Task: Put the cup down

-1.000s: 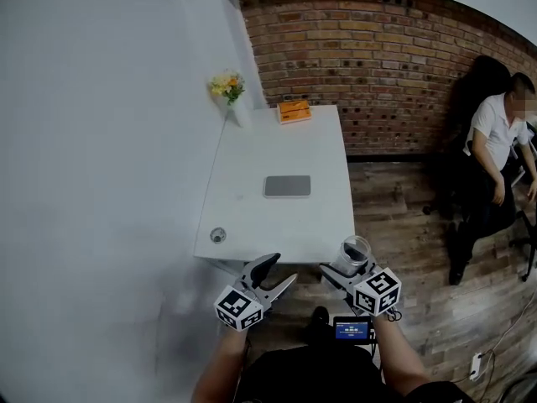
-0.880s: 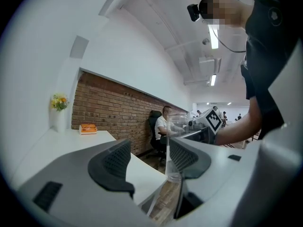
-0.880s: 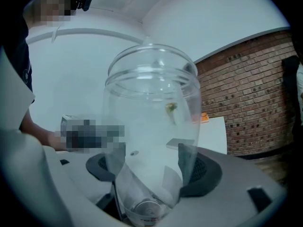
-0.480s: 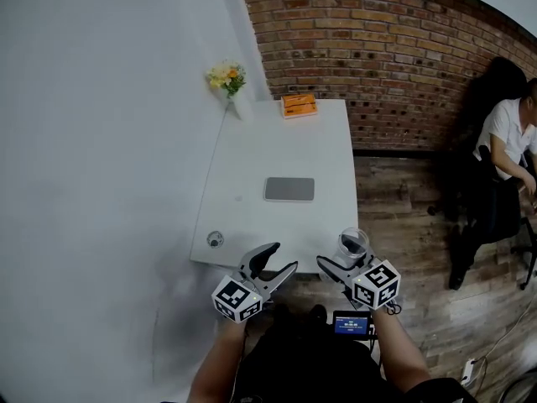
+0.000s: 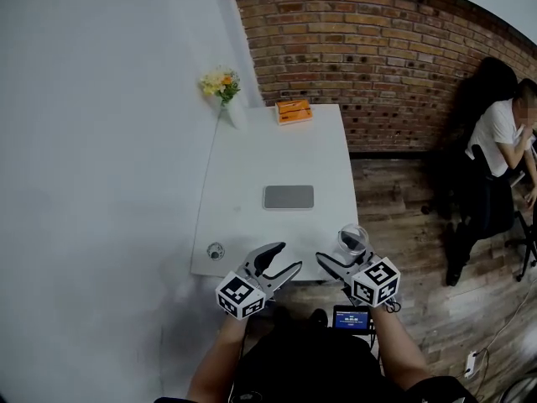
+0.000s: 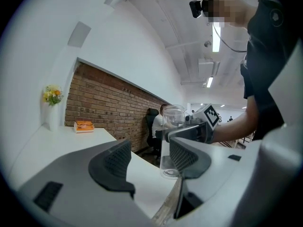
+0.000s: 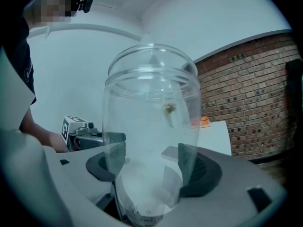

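Note:
A clear, empty plastic cup stands upright between the jaws of my right gripper, which is shut on its lower half. It hangs at the near right corner of the white table. In the right gripper view the cup fills the middle, with the dark pads pressed on its sides. My left gripper is open and empty over the table's near edge, to the left of the cup. From the left gripper view, the cup shows past the open jaws.
On the table lie a grey flat pad, an orange box, a vase of flowers and a small round object. A person sits at the right by the brick wall. The floor is wooden.
Both grippers have edged slightly forward, toward the table's near edge. The cup stays held in the right gripper; the left gripper stays open.

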Motion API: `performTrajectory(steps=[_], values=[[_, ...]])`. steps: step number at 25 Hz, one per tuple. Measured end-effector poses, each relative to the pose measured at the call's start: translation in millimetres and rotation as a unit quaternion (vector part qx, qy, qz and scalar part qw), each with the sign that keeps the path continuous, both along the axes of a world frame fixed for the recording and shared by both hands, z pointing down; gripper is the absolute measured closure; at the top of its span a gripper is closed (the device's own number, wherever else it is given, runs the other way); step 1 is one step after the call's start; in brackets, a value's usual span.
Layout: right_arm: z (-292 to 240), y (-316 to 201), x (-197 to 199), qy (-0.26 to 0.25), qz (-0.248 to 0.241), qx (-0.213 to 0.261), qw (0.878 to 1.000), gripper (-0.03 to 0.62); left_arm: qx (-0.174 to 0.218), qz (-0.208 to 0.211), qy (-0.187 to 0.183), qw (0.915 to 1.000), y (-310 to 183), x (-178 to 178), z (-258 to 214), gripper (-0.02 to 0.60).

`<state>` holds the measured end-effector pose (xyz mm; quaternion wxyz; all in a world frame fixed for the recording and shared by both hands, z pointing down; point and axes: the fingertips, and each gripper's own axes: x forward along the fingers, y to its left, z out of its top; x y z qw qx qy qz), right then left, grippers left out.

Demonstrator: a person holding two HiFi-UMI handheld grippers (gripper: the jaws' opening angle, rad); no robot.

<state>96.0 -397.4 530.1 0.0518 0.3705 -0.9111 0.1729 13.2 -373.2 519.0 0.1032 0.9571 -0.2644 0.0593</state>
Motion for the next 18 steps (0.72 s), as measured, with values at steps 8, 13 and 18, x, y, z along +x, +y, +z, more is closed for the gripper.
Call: performTrajectory(steps=[8, 13, 18], values=[[-3.3, -13.1, -16.1, 0.000, -0.003, 0.005, 1.000, 0.237, -0.001, 0.010, 0.002, 1.0000, -8.8, -7.5, 1.2, 0.330], [-2.7, -17.7, -23.9, -0.004, -0.007, 0.004, 1.000, 0.237, 0.000, 0.005, 0.002, 1.0000, -13.0, -15.9, 1.9, 0.330], [-5.1, -21.6, -26.6, -0.004, -0.010, 0.006, 1.000, 0.237, 0.002, 0.004, 0.002, 1.0000, -16.7, -17.2, -0.1, 0.330]])
